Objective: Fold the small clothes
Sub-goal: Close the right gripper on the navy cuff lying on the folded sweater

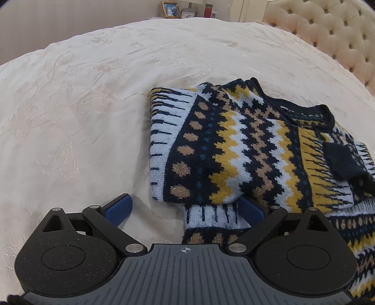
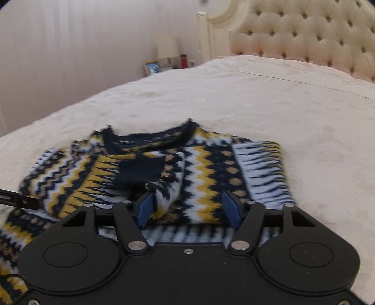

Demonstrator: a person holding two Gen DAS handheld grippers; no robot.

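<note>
A small knitted sweater [image 1: 246, 152] in navy, yellow, white and tan zigzags lies partly folded on the bed, neckline toward the headboard. In the right wrist view the sweater [image 2: 204, 169] has a sleeve with a navy cuff [image 2: 140, 173] folded across its front. My left gripper [image 1: 186, 207] stands open at the sweater's near left corner. Its right pad [image 1: 250, 208] is tucked against the folded edge and its left pad [image 1: 121, 206] is over bare bedspread. My right gripper [image 2: 187, 208] is open over the sweater's near edge, with knit fabric between its blue pads [image 2: 144, 208].
A cream embroidered bedspread [image 1: 82, 105] covers the bed [image 2: 304, 117]. A tufted cream headboard [image 2: 304, 30] rises at the far right. A nightstand with a photo frame [image 1: 170, 9], a clock and a red bottle stands beyond the bed's far edge.
</note>
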